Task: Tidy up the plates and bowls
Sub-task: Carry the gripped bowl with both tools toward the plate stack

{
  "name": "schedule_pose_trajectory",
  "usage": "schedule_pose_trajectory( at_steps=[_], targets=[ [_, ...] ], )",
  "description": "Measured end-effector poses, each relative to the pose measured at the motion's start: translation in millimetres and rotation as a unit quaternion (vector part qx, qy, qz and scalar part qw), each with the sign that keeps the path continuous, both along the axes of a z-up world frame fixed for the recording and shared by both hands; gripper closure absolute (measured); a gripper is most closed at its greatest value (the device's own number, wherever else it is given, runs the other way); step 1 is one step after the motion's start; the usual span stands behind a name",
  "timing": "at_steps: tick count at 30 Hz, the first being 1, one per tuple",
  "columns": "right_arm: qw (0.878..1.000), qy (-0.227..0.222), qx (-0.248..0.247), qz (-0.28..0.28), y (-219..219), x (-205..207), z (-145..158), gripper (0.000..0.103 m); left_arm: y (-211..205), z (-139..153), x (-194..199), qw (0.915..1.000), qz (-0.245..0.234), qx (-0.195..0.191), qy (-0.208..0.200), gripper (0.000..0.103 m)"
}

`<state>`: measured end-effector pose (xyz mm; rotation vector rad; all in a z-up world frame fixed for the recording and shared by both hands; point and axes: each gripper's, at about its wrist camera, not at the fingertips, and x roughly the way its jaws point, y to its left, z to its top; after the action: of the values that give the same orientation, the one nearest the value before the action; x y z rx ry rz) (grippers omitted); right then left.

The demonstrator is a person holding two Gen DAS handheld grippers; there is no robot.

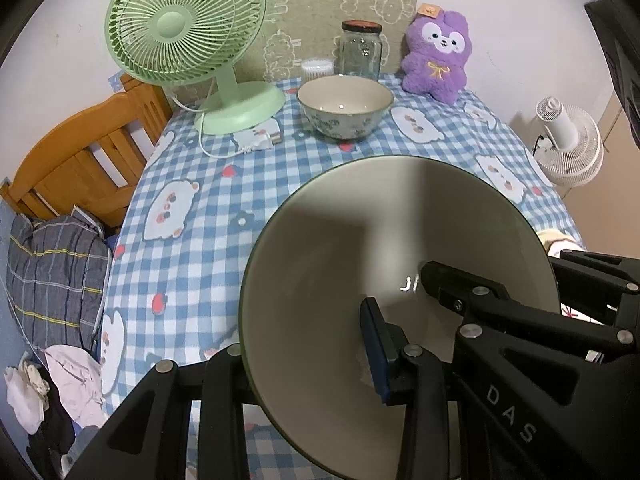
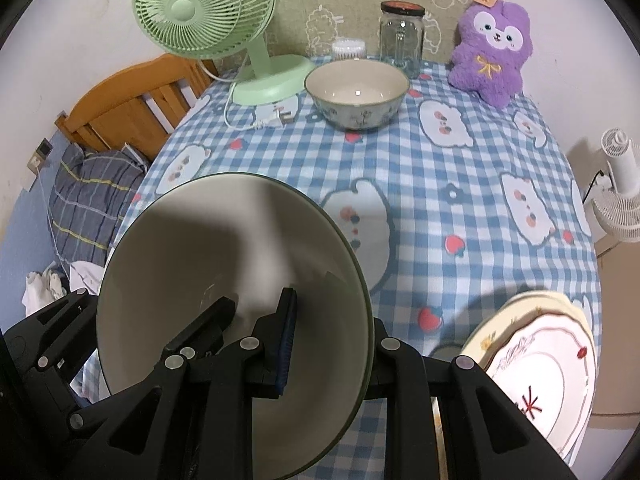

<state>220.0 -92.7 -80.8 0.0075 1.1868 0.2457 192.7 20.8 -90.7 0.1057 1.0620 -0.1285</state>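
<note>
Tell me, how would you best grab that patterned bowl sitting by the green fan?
Probably by its rim. The patterned bowl stands upright and open-topped on the checked tablecloth, so come down from above at the near edge, one finger inside the thin wall, one outside. The green fan crowds its left side and the glass jar stands behind, leaving the front clearest.

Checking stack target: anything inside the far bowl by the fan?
The visible inside of the far bowl looks bare and cream, nothing in it. Its near wall hides the part of the floor closest to the cameras.
</note>
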Motion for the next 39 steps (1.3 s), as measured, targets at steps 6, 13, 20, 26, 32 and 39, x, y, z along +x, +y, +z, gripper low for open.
schedule_pose_trajectory(
  at_steps=[6,13,20,26,32,39],
  targets=[
    [1.0,0.007,0.004,0.003,-2,-12,-9,0.077,-2,-6,-14,1.0,-0.006,0.005,0.001,0.066],
    [1.0,-0.003,-0.004,0.006,-2,-26,-10,0.077,-3,-9,-24,0.9999,-0.008,0.003,-0.006,0.066],
    [1.0,-0.012,-0.005,0.005,-1,-31,-11,0.077,0,-10,-27,0.9999,-0.006,0.0,-0.015,0.066],
    [1.0,-0.022,-0.007,-0.001,0,-31,-10,0.076,-1,-10,-28,0.9998,-0.006,-0.002,-0.018,0.066],
    [0.999,-0.024,-0.022,-0.005,-2,-36,-10,0.075,-5,-13,-31,0.9998,-0.01,-0.009,-0.013,0.065],
    [0.999,-0.021,-0.032,-0.01,-6,-39,-12,0.075,-11,-16,-32,0.9997,-0.016,-0.014,-0.01,0.065]
  ],
)
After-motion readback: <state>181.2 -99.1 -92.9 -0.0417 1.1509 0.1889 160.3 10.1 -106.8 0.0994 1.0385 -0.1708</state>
